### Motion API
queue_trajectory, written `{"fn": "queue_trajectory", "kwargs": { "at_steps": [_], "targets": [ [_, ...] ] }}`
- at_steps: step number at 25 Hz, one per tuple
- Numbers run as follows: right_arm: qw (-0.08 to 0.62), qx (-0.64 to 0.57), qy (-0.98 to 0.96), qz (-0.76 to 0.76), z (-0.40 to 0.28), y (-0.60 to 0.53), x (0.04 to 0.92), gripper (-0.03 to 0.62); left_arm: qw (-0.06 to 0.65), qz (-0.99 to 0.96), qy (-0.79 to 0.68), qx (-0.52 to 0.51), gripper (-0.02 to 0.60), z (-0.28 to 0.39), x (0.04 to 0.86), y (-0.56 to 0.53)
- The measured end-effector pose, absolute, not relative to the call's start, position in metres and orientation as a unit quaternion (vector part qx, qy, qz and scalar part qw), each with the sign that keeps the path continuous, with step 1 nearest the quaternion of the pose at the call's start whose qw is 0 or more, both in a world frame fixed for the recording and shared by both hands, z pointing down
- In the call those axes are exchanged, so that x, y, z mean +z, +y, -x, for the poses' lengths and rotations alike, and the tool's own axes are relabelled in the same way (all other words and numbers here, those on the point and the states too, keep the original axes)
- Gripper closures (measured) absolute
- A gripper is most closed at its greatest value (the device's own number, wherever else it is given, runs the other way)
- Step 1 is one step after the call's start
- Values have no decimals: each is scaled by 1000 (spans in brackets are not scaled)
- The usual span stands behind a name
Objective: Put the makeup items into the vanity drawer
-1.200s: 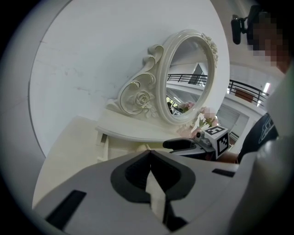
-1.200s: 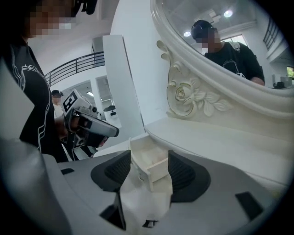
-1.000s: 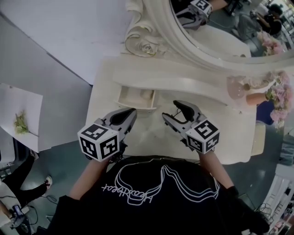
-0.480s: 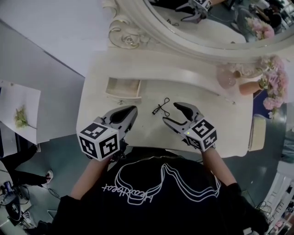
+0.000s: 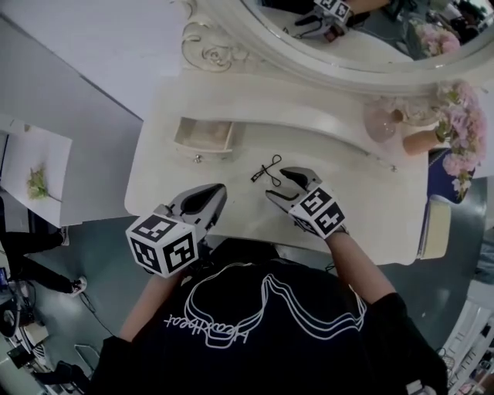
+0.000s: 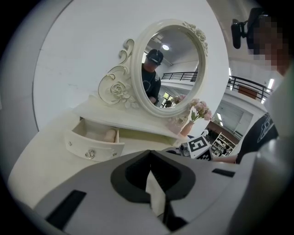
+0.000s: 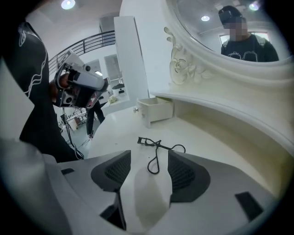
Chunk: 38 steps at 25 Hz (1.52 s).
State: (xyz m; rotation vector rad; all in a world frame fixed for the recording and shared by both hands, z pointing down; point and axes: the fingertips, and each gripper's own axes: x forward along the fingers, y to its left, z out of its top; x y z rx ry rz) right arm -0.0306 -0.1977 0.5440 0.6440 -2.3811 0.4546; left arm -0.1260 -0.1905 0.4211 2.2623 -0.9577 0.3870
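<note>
A cream-white vanity table (image 5: 154, 173) carries a carved oval mirror (image 5: 231, 23). Below the mirror's left side, a small cream drawer with a jewelled knob (image 5: 202, 146) stands pulled open. A pale rounded item lies inside, too indistinct to name. At the table's right end stand a peach vase of pink flowers (image 5: 423, 141) and a pink glass bottle (image 5: 380, 123), well apart from the drawer.

The black wire eyelash curler (image 5: 268, 170) lies flat on the tabletop to the right of the drawer and apart from it. The right gripper (image 5: 279, 185) is just beside it. Its fingers are spread and closing, with the curler's handle loop between their tips, and the pads do not press on it. The left gripper (image 5: 216, 194) hovers at the front edge with its fingers together and nothing between them.

The person's black T-shirt (image 5: 255, 339) bears a white script word that appears to read "Heartbeat". The marker cubes show only black-and-white squares.
</note>
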Motion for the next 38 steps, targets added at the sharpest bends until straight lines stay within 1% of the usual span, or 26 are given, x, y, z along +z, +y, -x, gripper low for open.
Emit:
{"fn": "queue_trajectory", "kwargs": {
  "at_steps": [7, 11, 15, 18, 32, 38],
  "targets": [
    [365, 142, -890, -233, 34, -206, 567, 405, 321, -851, -390, 142, 577, 137, 426, -177],
    [372, 137, -889, -229, 34, -207, 569, 418, 316, -850, -399, 135, 577, 141, 423, -177],
    [379, 119, -891, -218, 35, -204, 569, 461, 315, -848, -405, 136, 577, 144, 427, -176],
    [383, 109, -893, -211, 40, -200, 569, 505, 318, -847, -403, 136, 577, 142, 430, -176],
    [368, 129, -896, -212, 40, -196, 563, 516, 314, -848, -406, 132, 577, 137, 427, -173],
    [334, 133, -908, -215, 40, -193, 540, 519, 302, -852, -408, 129, 577, 135, 418, -172]
  ]
}}
